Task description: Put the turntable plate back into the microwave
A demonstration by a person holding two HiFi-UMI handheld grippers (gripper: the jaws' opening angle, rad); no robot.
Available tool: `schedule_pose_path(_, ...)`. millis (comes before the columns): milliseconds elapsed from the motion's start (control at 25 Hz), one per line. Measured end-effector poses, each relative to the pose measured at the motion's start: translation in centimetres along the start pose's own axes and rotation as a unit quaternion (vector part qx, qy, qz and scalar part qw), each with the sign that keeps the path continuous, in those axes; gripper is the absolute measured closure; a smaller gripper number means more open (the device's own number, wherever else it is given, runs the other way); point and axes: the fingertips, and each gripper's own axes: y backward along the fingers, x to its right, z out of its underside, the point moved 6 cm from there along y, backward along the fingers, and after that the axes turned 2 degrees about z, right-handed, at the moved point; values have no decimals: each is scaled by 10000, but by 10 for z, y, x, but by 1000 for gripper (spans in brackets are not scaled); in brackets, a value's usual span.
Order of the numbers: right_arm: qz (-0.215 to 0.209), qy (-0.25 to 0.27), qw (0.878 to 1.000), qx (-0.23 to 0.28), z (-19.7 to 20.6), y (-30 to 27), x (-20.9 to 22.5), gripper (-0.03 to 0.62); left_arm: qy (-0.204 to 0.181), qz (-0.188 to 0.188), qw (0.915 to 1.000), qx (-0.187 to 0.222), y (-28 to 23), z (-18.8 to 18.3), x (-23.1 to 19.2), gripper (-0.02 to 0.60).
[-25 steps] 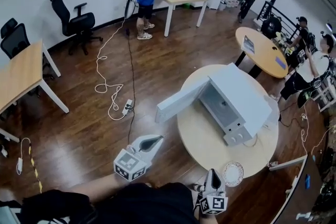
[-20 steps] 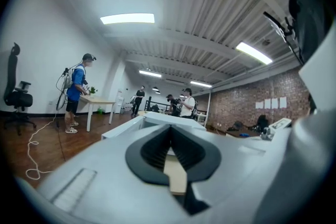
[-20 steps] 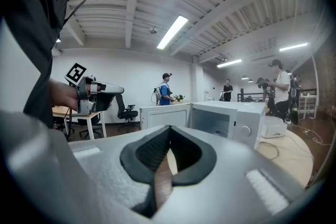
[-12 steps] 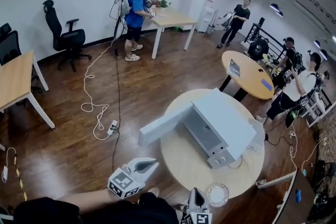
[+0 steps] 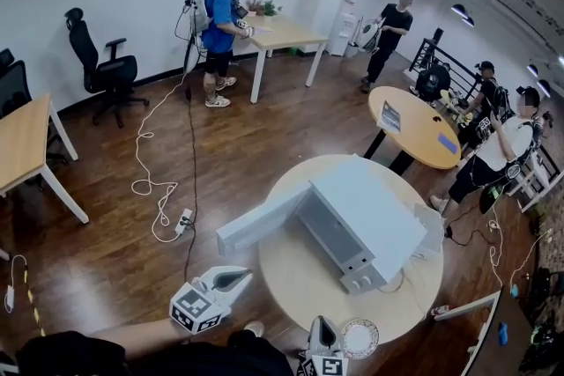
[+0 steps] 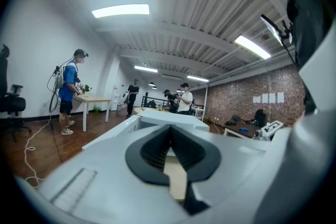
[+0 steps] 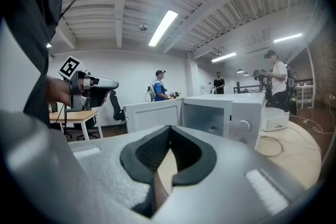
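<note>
Turntable plate (image 5: 359,337) sitting on table (image 5: 295,286) near microwave (image 5: 379,216), door open | step: pre-grasp | left gripper (image 5: 240,277), right gripper (image 5: 321,328): fingers pressing together, empty | next: right spreading fingers, pinching plate rim

Floor (image 5: 115,233) is showing glossy dark wood planks; round table (image 5: 291,282) is presenting pale matt wood; microwave (image 5: 379,216) is displaying smooth white casing; left gripper (image 6: 169,129) and right gripper (image 7: 169,128) are showing matt grey plastic with ribbed black pads (image 6: 152,149).
</note>
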Motion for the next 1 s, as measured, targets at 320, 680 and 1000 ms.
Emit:
schedule_pose_path(320, 358, -102, 9993, 57, 1, -29, 47, 592, -217, 114, 9996, 171, -35, -22, -14, 578)
schedule_pose_path(680, 382, -496, 9979, -186, -8, -44, 59, 592, -26, 68, 9998, -186, -66, -35, -30, 578)
schedule_pose_path(1000, 353, -477, 9982, 63, -23, -72, 88, 592, -289, 86, 9995, -56, -104, -58, -37, 578)
